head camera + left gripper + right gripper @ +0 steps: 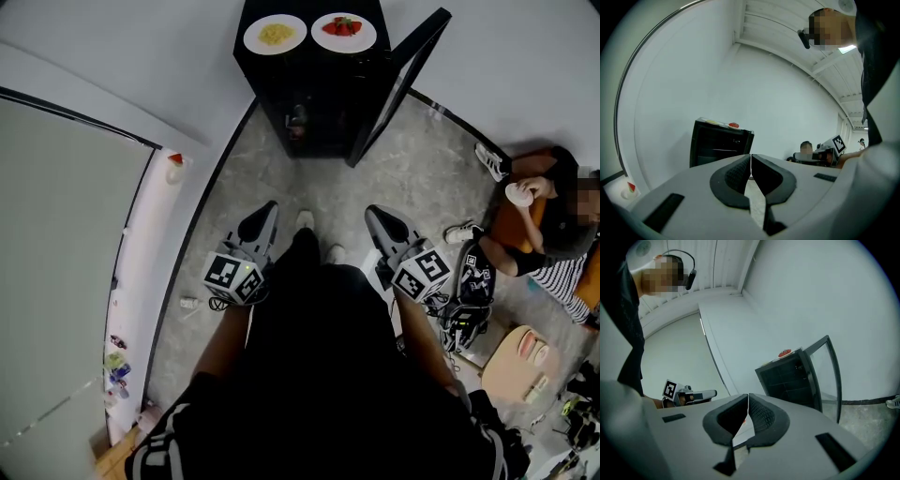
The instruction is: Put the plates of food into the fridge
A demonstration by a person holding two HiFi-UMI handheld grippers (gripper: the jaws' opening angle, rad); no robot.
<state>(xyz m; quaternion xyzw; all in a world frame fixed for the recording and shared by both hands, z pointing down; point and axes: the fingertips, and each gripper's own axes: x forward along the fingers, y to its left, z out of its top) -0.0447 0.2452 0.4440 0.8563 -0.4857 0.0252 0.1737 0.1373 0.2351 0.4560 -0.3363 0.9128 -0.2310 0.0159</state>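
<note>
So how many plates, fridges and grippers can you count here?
Plates: 2, the yellow food plate and the red food plate
Fridges: 1, the fridge, door open
Grippers: 2, the left gripper and the right gripper, both shut
Total: 5

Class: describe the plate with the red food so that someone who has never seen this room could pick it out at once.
Find the small black fridge against the white wall, its glass door open. Two white plates sit side by side on top. Yours, the red-food plate, is nearer the door; the other plate holds a yellow heap.
</note>
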